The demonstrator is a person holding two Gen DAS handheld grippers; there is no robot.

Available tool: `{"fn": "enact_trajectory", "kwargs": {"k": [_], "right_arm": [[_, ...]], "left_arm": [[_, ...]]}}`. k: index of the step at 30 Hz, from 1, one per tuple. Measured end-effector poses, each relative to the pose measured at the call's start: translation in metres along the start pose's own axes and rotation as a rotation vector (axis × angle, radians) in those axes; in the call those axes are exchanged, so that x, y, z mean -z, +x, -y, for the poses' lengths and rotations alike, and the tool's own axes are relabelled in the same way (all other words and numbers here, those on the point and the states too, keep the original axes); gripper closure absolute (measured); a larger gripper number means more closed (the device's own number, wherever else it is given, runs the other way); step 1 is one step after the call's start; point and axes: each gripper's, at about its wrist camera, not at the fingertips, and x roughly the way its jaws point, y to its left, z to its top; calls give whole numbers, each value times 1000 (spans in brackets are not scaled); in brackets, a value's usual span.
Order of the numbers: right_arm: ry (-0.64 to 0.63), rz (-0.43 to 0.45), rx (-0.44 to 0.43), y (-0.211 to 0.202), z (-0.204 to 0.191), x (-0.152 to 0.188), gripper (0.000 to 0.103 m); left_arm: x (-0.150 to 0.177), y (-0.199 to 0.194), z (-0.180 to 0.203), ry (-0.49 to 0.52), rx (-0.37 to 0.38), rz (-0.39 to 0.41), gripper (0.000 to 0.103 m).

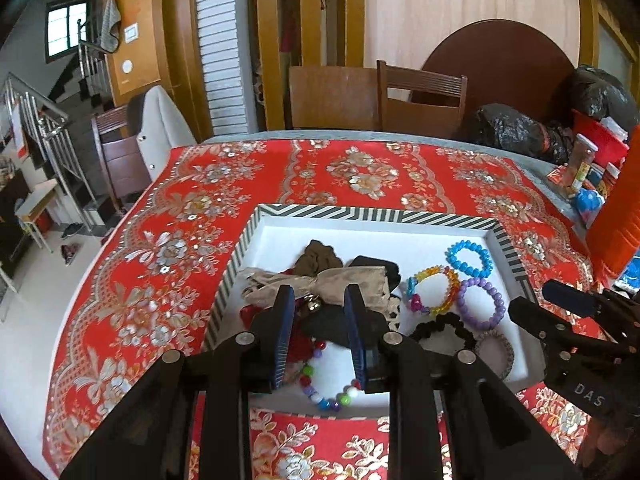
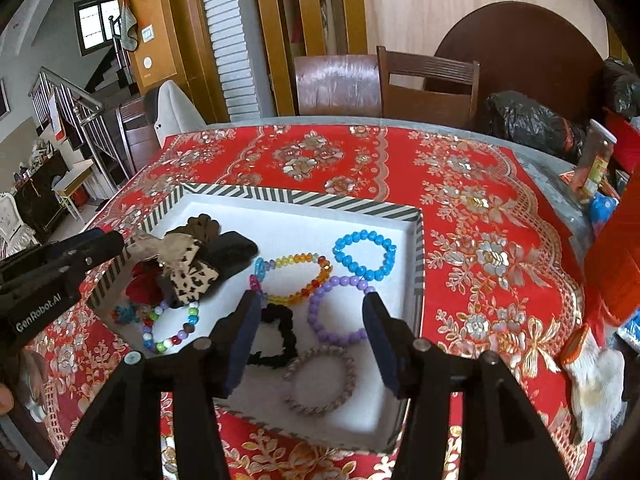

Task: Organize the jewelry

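Both tools gape over the tray (image 2: 418,240): left tool (image 1: 318,300), right tool (image 2: 310,312). Only the right view shows the glove (image 2: 596,384) at 4 o'clock on the desk (image 2: 480,184).

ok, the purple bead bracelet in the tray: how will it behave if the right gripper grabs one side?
The purple bead bracelet is a loop of round beads, so it probably sags out of shape when lifted by one side. The glossy beads may slip off the flat pads. It lies flat in the tray, so a push likely slides it rather than rolls it.

A red flowered cloth (image 1: 200,240) covers the counter; wooden chairs (image 1: 420,100) stand behind it (black bags (image 1: 516,128) beside them).
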Motion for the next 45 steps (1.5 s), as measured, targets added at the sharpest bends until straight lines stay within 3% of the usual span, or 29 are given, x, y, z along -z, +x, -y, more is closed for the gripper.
{"fn": "enact_trajectory", "kwargs": {"k": [10,20,26,45], "right_arm": [[12,24,-5,-17,-8,11,47],[-9,34,-8,-26,-18,12,46],[-10,48,-2,-32,-17,13,40],[7,45,-27,-34,-13,15,39]], "left_arm": [[9,-16,-7,-35,-1,22,65],[13,-27,-6,-21,-15,37,65],[13,-33,-2,-10,-22,53,65],[14,-39,9,17,-35,56,65]]}}
